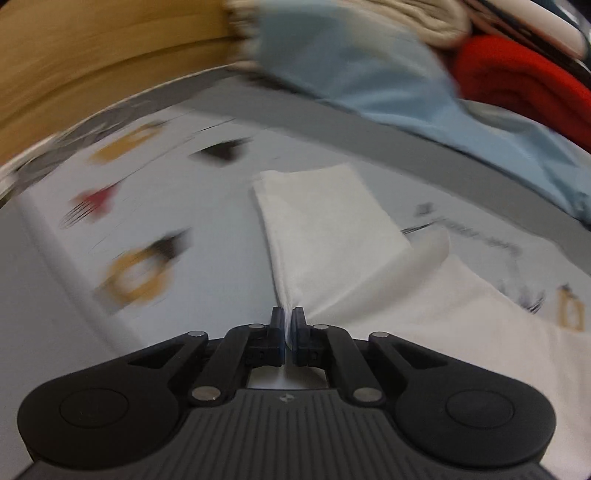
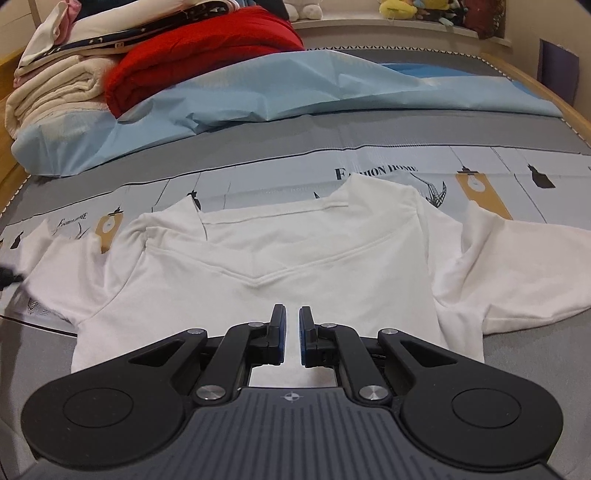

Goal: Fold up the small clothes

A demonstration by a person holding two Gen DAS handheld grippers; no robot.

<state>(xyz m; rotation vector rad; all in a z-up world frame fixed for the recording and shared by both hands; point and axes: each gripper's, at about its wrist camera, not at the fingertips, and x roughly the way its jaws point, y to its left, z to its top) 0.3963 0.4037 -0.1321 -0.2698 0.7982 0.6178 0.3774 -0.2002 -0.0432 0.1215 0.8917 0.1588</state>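
Observation:
A white T-shirt [image 2: 295, 258] lies spread flat on the printed bed sheet [image 2: 517, 162], collar away from me and sleeves out to both sides. My right gripper [image 2: 291, 314] sits low over the shirt's body near the bottom hem. Its jaws are shut to a narrow slit with white cloth in it. In the blurred left wrist view, my left gripper [image 1: 288, 314] is shut on the edge of a white sleeve [image 1: 325, 221], which runs away from the fingertips and lies over the sheet.
A crumpled light blue sheet [image 2: 258, 92] lies across the bed behind the shirt. A red blanket [image 2: 207, 44] and folded cream towels [image 2: 55, 92] are piled at the back left. A wooden bed frame [image 1: 92, 55] borders the mattress. Plush toys [image 2: 406, 7] sit on a far ledge.

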